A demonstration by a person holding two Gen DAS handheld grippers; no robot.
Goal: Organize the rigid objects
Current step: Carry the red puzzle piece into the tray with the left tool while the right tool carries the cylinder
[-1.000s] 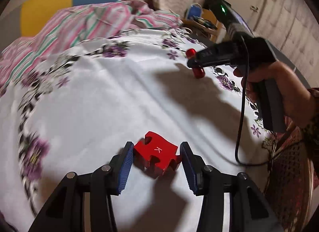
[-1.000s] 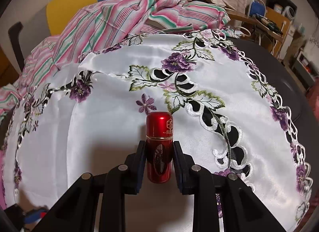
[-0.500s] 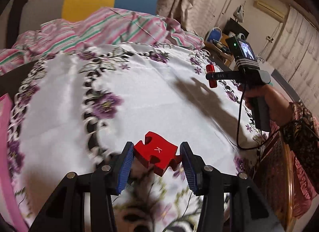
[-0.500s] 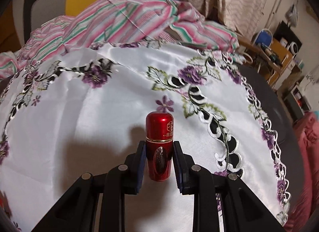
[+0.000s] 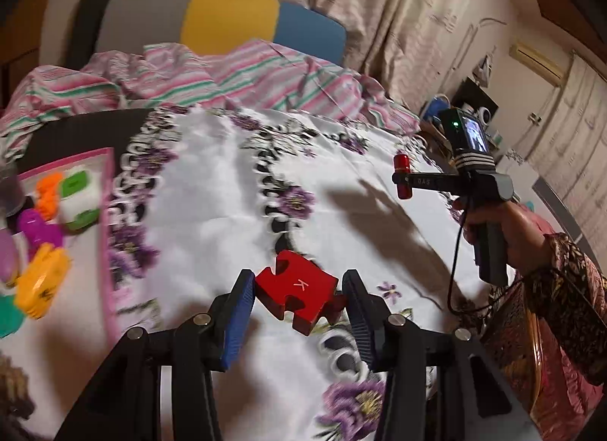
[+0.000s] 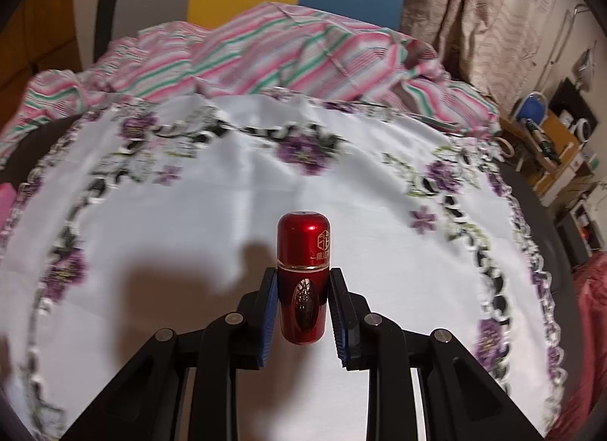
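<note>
**Two red pieces held aloft, the pink tray likely the destination**

A red puzzle piece [image 5: 297, 295] marked K is pinched between the blue pads of the left gripper [image 5: 299, 308], above the embroidered white cloth [image 5: 212, 213]. A red capsule-shaped bottle [image 6: 303, 278] is clamped upright in the right gripper [image 6: 303, 308], also clear of the cloth. The carrying step appears to be in hand. Left of the puzzle piece, a pink tray [image 5: 108, 236] with colourful toy pieces [image 5: 41, 278] is seen; a leftward carry and a lowering over a free spot would be called for next. The tray is cut off by the frame edge and blurred, so its contents and free room cannot be made out.
</note>
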